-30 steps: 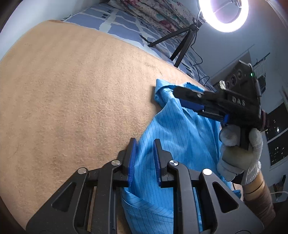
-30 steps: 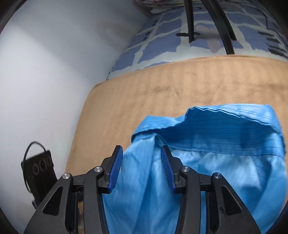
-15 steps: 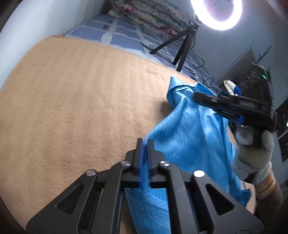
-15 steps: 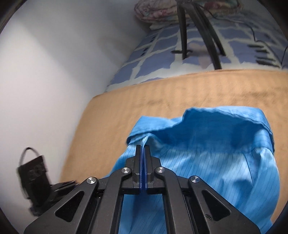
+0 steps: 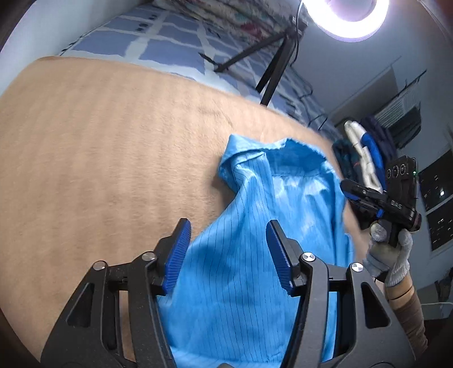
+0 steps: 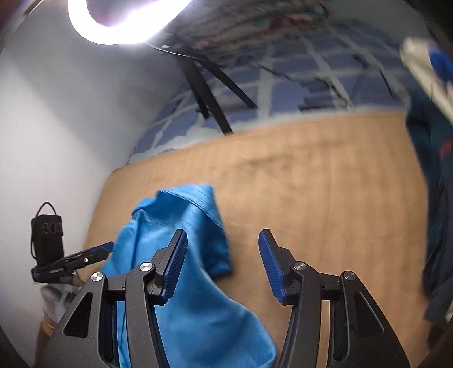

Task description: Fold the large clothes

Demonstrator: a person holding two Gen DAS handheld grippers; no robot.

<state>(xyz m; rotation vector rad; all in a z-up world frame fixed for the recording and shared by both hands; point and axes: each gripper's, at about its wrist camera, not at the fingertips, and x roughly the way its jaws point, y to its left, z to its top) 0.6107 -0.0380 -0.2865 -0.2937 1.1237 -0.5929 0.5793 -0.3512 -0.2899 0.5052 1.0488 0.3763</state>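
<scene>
Jaws apart and just opened, the left gripper (image 5: pixel 226 254) hovers over the blue shirt (image 5: pixel 254 269), cloth below the pads but unpinched. The right gripper (image 6: pixel 222 266), also just opened, frames only bare tan blanket (image 6: pixel 325 198), the shirt at lower left, apparently released to lie flat for the next fold.

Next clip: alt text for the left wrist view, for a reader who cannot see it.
An open left gripper hovers over a crumpled bright blue pinstriped shirt lying on a tan fleece blanket. At right, a gloved hand holds the right gripper beside the shirt; a ring light glows above.
</scene>
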